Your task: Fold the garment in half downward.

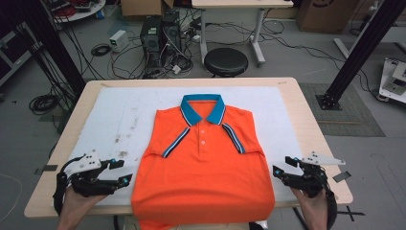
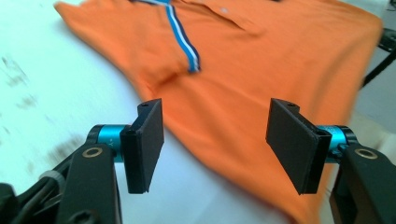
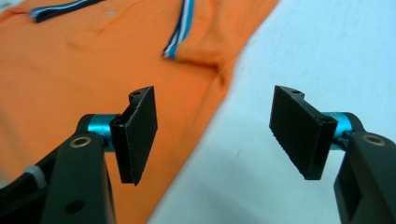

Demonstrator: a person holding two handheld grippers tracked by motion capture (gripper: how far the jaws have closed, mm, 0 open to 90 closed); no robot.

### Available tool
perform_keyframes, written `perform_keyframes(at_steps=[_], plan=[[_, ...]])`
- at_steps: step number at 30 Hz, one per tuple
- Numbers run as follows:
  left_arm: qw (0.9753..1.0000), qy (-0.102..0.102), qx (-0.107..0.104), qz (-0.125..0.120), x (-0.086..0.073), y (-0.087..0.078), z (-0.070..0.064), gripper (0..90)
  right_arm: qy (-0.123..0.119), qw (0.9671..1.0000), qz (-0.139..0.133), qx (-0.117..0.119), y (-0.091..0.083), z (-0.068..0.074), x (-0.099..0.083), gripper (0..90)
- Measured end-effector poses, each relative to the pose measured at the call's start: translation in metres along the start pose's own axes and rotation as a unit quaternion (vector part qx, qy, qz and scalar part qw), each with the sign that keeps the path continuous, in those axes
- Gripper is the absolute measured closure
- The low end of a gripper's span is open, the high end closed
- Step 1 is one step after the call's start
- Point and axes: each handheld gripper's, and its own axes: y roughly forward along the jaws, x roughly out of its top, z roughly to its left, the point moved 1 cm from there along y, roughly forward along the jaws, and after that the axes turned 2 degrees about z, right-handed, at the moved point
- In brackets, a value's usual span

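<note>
1. The left claw (image 1: 125, 172) gapes wide with nothing between its jaws, hovering just left of the orange polo shirt (image 1: 203, 167).
2. The right claw (image 1: 282, 167) is equally wide and holds nothing, just off the shirt's right edge.
3. The shirt lies flat, sleeves folded inward, on the white mat (image 1: 124, 115) covering the counter (image 1: 306, 124), its hem at the near edge.

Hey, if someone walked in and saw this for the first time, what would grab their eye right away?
The bright orange polo shirt with its blue collar, lying flat in the middle of the white mat with both sleeves folded in. Next, the two black grippers flanking its lower half: the left gripper and the right gripper, both open and holding nothing. Behind the table stand a black stool and tangled cables.
</note>
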Motion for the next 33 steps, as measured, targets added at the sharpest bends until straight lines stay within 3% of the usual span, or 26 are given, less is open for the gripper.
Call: perform_keyframes(at_steps=[5, 6, 10, 16, 19, 20, 21, 22, 23, 24, 26, 27, 28, 29, 30, 33], plan=[[1.0, 0.001, -0.007, -0.005, 0.02, 0.016, 0.012, 36.9, -0.004, 0.9999, 0.008, -0.008, 0.021, -0.006, 0.013, 32.1], [0.9999, 0.001, -0.012, -0.005, 0.025, 0.021, 0.014, 36.9, -0.004, 0.9999, 0.012, -0.009, 0.033, -0.01, 0.018, 32.1], [0.9997, 0.016, 0.014, -0.012, 0.047, 0.041, 0.025, 36.8, 0.005, 0.9998, 0.017, -0.011, 0.054, -0.02, 0.027, 32.7], [0.9986, 0.034, 0.035, -0.018, 0.064, 0.058, 0.034, 35.7, 0.007, 0.9993, 0.03, -0.02, 0.071, -0.023, 0.034, 33.0], [0.9978, 0.038, 0.055, 0.008, 0.075, 0.069, 0.041, 38.8, 0.002, 0.9991, 0.033, -0.028, 0.073, -0.021, 0.032, 33.3], [0.9981, 0.028, 0.052, 0.019, 0.081, 0.078, 0.049, 38.9, 0.004, 0.9991, 0.033, -0.027, 0.072, -0.022, 0.03, 33.2], [0.9981, 0.028, 0.052, 0.019, 0.081, 0.078, 0.049, 34.5, 0.004, 0.9991, 0.033, -0.027, 0.072, -0.022, 0.03, 33.2], [0.9982, 0.016, 0.046, 0.034, 0.086, 0.086, 0.057, 34.5, 0.006, 0.999, 0.034, -0.028, 0.072, -0.023, 0.03, 33.0], [0.9976, 0.018, 0.046, 0.048, 0.09, 0.092, 0.062, 33.7, 0.008, 0.9991, 0.034, -0.025, 0.072, -0.024, 0.03, 32.9], [0.9944, 0.03, 0.066, 0.077, 0.097, 0.106, 0.072, 37.5, 0.007, 0.999, 0.035, -0.026, 0.073, -0.024, 0.03, 32.9], [0.9931, 0.03, 0.072, 0.088, 0.1, 0.113, 0.077, 37.7, 0.004, 0.999, 0.037, -0.027, 0.074, -0.023, 0.03, 32.7], [0.9922, 0.028, 0.075, 0.095, 0.103, 0.12, 0.083, 37.7, 0.004, 0.999, 0.037, -0.027, 0.074, -0.023, 0.03, 32.7], [0.99, 0.015, 0.075, 0.119, 0.108, 0.135, 0.095, 37.7, 0.005, 0.9989, 0.039, -0.026, 0.074, -0.022, 0.03, 32.6], [0.99, 0.015, 0.075, 0.119, 0.108, 0.135, 0.095, 37.7, 0.005, 0.9989, 0.039, -0.026, 0.074, -0.022, 0.03, 32.6], [0.9887, 0.0, 0.078, 0.128, 0.111, 0.147, 0.108, 37.7, 0.002, 0.9989, 0.039, -0.027, 0.074, -0.023, 0.029, 32.5], [0.9883, -0.008, 0.085, 0.127, 0.113, 0.155, 0.116, 38.1, 0.003, 0.9988, 0.042, -0.026, 0.075, -0.022, 0.029, 32.3]])
